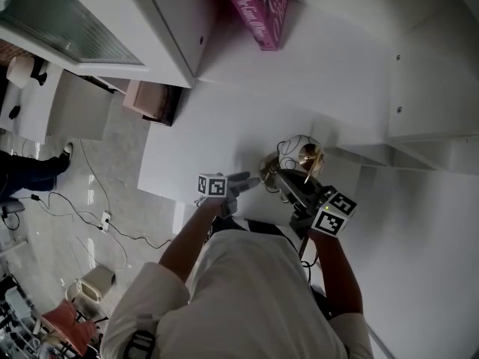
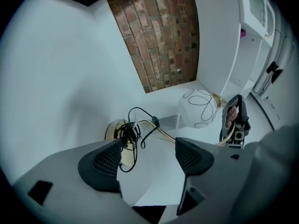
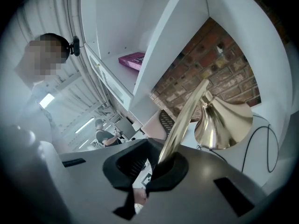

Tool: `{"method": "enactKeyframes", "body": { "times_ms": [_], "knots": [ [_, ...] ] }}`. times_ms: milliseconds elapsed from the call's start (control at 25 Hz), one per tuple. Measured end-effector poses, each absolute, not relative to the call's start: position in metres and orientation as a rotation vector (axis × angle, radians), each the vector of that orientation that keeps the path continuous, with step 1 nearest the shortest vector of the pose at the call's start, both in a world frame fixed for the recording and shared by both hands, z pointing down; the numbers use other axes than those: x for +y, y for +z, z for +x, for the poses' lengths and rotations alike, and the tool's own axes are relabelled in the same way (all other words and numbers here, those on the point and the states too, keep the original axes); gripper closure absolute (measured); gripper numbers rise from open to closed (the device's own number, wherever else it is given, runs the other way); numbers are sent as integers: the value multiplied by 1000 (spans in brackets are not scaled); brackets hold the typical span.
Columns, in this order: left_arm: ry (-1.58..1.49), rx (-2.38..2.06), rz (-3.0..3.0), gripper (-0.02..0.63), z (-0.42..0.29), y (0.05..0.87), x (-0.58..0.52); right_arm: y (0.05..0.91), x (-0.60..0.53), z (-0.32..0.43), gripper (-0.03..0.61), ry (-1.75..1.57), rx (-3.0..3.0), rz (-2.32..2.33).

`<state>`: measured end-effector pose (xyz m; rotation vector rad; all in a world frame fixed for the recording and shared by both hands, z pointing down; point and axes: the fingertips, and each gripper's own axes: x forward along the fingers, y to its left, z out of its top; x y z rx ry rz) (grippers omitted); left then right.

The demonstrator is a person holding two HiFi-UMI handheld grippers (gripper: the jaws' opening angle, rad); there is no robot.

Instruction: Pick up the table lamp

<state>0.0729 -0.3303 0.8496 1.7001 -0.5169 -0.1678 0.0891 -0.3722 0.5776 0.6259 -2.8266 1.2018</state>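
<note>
1. While a person point(image 1: 239, 298) looks steeply down in the head view, a two-jaw tool in each hand reaches over a white worktop point(image 1: 217, 140) towards a table lamp point(image 1: 298, 157).
2. The table lamp is at the far side of the worktop, close to a white shelf unit point(image 1: 419, 73), with both tools just beside it.
3. Its parts are a round white globe shade point(image 2: 200, 108) drawn with thin black loops, a curved brass stem point(image 3: 184, 118), a shiny brass cone point(image 3: 224, 122) and a round brass base point(image 2: 112, 130).
4. A black cord point(image 2: 133, 132) is bundled in loose loops at the base.
5. The right tool point(image 3: 159, 164) has its jaws pressed together on the brass stem, which rises from between the pads towards the brass cone.
6. The left tool point(image 2: 149, 153) has its jaws wide apart. Nothing is between them, and the base and cord lie just beyond the left-hand pad.
7. From the left gripper view, the right tool shows beside the globe shade, with fingers point(image 2: 231, 117) wrapped round its handle.
8. A brick wall point(image 2: 159, 36) stands behind the lamp.
9. A pink box point(image 1: 262, 6) lies on a higher shelf, well apart from the lamp.
10. Whether the base rests on the worktop cannot be told.
</note>
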Motion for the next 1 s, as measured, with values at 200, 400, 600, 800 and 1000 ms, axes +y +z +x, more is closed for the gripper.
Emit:
{"method": "enactKeyframes", "body": {
  "times_ms": [200, 400, 600, 800, 1000],
  "knots": [
    [-218, -537, 1644, 244, 72, 864, -333, 576, -375, 86, 568, 1220, -2810, 586],
    [-281, -549, 1558, 229, 71, 880, -336, 569, -375, 78, 568, 1282, -2815, 548],
    [-286, -557, 1530, 221, 70, 890, -333, 547, -367, 64, 568, 1284, -2845, 482],
    [-415, -589, 1467, 207, 50, 887, -340, 524, -354, 46, 568, 1238, -2880, 411],
    [-515, -566, 1407, 169, 43, 884, -347, 505, -346, 33, 568, 1172, -2900, 363]
  ]
}}
